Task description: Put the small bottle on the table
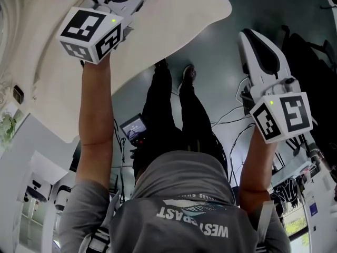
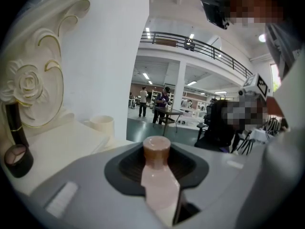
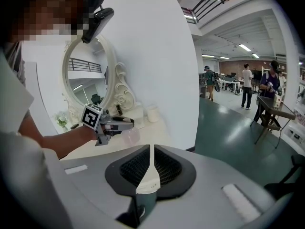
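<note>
Clamped in left claw (image 2: 160, 182): small pale-pink bottle with round tan cap (image 2: 157, 151), held over cream-white bench (image 2: 62, 137). Pressed together and empty, right claw (image 3: 150, 168), over grey floor (image 1: 221, 62) off the bench. Upside-down "WEST" on grey shirt (image 1: 179, 215).

Left hand-held gripper (image 3: 127, 123) clamps small bottle (image 2: 157, 168), right hand-held gripper (image 3: 151, 162) jaws together

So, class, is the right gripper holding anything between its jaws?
No, the right gripper has its jaws pressed flat together in its own view, with nothing between them.
</note>
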The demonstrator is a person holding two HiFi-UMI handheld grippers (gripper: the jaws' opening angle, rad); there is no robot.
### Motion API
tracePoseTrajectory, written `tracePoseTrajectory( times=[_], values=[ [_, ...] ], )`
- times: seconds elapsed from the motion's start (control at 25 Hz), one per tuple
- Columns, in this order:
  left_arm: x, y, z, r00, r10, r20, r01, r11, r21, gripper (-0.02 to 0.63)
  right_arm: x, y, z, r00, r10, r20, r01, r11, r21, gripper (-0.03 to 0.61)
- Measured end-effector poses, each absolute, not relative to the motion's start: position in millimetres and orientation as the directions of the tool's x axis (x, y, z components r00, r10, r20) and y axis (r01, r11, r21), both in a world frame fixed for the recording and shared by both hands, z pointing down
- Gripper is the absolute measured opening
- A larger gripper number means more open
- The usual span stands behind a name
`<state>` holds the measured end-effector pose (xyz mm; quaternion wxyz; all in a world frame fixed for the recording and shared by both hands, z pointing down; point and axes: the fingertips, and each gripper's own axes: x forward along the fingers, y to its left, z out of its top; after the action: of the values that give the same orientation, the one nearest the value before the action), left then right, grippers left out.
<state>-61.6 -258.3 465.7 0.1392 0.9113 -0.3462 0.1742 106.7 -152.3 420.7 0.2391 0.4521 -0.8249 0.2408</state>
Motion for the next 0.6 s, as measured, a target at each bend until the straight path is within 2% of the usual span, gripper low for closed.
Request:
tracePoseTrajectory(
  times=[0.6],
  values=[
    [-62,-263,496,0.7,-0.566,0.436,-0.678,-0.718,0.157,0.126,108,-150,439,-0.468,-0.621,0.629,-0.867,0.459,-0.192,0.029]
  ],
)
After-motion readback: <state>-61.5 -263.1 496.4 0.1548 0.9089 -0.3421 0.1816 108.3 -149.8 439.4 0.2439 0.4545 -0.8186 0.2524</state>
